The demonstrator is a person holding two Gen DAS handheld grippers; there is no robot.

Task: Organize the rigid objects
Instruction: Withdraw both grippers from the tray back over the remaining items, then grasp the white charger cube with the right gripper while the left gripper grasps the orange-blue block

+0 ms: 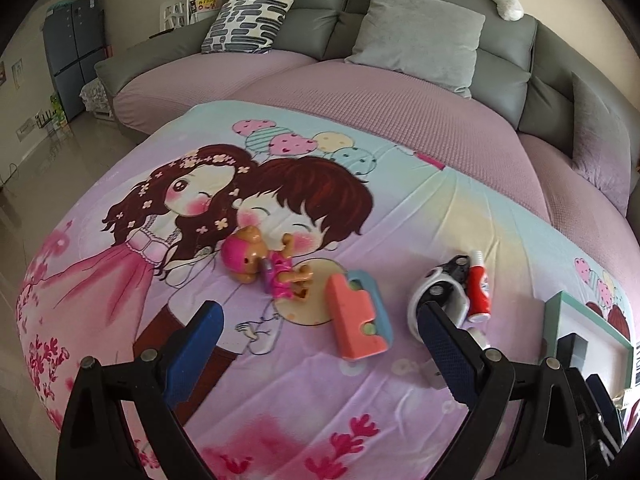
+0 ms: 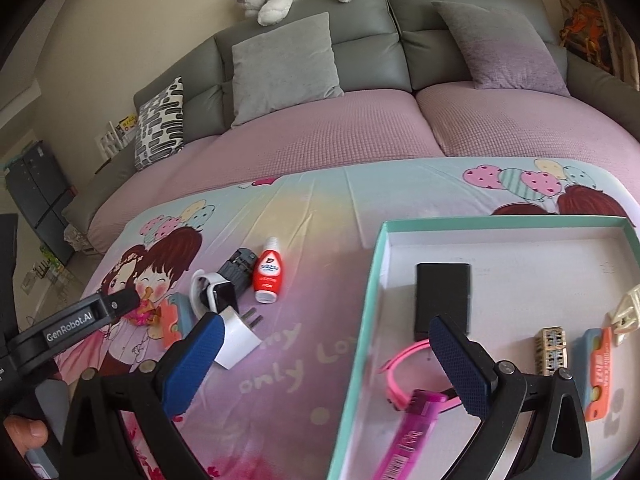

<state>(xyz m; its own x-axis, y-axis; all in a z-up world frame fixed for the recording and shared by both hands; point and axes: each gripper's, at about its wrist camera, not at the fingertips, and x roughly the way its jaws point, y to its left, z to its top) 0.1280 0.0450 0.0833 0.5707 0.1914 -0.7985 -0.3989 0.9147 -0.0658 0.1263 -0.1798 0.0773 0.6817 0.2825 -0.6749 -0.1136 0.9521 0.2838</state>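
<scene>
Both grippers, left (image 1: 320,336) and right (image 2: 324,344), gape wide, empty; coral-blue toy (image 1: 358,318) may skid on slippery sheet (image 1: 280,400) (wrinkles too).

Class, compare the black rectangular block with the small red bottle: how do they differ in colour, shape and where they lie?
The black rectangular block is plain, flat and box-shaped; the red bottle is rounded, with a white cap and a printed label. The block lies inside the teal-rimmed box; the bottle lies outside it on the printed sheet, beside a dark grey adapter. Both lie flat, and neither gripper touches them.
</scene>
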